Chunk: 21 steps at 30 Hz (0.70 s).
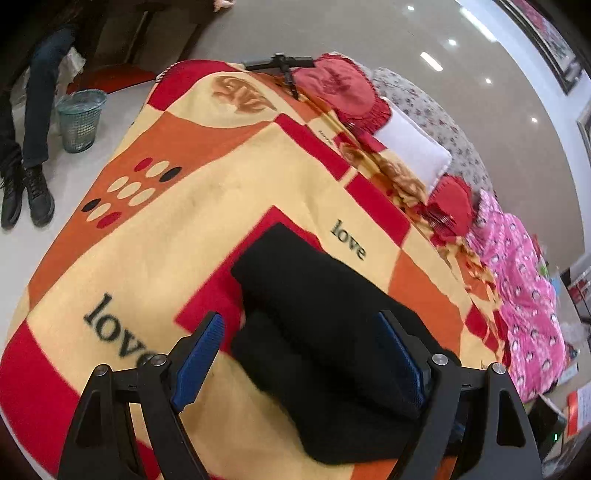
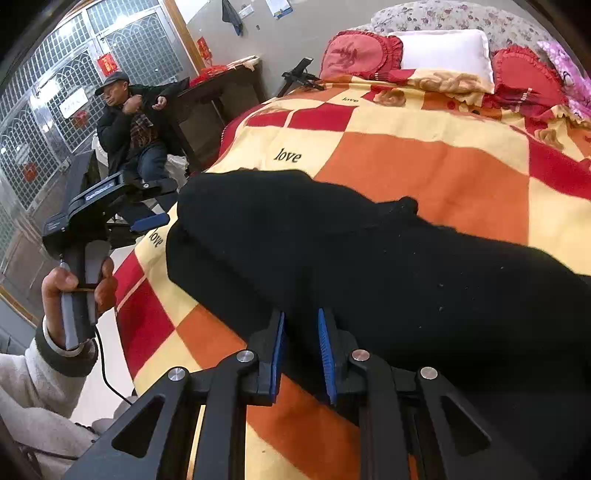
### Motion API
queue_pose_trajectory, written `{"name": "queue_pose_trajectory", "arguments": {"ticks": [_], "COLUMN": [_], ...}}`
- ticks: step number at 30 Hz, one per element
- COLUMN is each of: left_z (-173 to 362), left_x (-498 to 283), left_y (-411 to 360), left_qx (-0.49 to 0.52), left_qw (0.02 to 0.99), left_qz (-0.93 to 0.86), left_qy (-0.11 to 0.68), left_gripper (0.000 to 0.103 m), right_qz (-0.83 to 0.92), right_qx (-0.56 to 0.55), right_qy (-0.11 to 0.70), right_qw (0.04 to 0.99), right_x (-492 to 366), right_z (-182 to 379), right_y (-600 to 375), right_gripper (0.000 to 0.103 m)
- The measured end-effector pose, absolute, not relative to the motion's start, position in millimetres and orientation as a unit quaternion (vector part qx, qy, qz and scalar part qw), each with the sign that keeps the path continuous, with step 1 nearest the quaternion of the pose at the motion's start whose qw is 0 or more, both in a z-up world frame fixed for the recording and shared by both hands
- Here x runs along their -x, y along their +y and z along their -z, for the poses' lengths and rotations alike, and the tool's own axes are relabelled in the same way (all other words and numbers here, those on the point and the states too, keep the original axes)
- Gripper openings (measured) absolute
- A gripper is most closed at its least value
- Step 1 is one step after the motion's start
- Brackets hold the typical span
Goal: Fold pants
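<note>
The black pants lie folded over on the bed's blanket; right tongs are nearly closed at their near edge – whether pinching cloth, I cannot tell – while left tongs gape wide over them, empty

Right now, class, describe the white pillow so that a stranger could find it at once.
Start at the bed with its red, orange and cream checked blanket. At its head, before the floral headboard, lies the white pillow between two red frilled cushions. It alone is plain white and rectangular.
</note>
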<state>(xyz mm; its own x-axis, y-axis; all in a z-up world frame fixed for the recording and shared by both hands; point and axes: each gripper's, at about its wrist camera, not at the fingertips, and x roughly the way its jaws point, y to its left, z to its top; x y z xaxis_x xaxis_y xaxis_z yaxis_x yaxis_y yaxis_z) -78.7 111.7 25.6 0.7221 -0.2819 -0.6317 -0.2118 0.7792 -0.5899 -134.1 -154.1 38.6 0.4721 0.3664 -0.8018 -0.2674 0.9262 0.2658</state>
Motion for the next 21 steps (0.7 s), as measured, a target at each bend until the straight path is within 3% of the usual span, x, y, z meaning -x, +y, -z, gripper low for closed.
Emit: {"name": "queue_pose_trajectory", "arguments": {"ticks": [4,5,6,8,11,16,19,20,21], "left_z": [-22,-21,-21,-26,-45,-49,-35,-32,-31], "left_x": [68,65,62,60,75,97,98,97,97], "left_y": [108,105,102,95,97,107,111,111,111], "left_qx": [0.335,0.332,0.325,0.298,0.298,0.276,0.268,0.274,0.281], "left_qw": [0.867,0.867,0.866,0.87,0.873,0.881,0.878,0.875,0.872], "left_qz": [0.016,0.028,0.038,0.042,0.074,0.078,0.061,0.06,0.06], "left_qy": [0.369,0.372,0.378,0.391,0.378,0.377,0.391,0.396,0.397], "left_gripper": [0.08,0.068,0.046,0.026,0.016,0.015,0.015,0.015,0.015], "right_qz": [-0.182,-0.183,-0.184,-0.186,-0.195,-0.196,-0.177,-0.169,-0.161], "right_qx": [-0.047,-0.05,-0.051,-0.054,-0.055,-0.037,-0.056,-0.055,-0.05], "right_qy": [0.477,0.477,0.478,0.476,0.468,0.461,0.466,0.468,0.468], "right_qw": [0.859,0.858,0.857,0.858,0.86,0.865,0.865,0.866,0.867], "right_x": [131,129,129,130,138,153,153,154,153], "right_z": [-41,-41,-41,-43,-56,-67,-55,-53,-51], "right_y": [-154,-154,-154,-155,-155,-151,-156,-157,-156], "right_gripper": [0.018,0.016,0.014,0.012,0.003,0.004,0.013,0.025,0.048]}}
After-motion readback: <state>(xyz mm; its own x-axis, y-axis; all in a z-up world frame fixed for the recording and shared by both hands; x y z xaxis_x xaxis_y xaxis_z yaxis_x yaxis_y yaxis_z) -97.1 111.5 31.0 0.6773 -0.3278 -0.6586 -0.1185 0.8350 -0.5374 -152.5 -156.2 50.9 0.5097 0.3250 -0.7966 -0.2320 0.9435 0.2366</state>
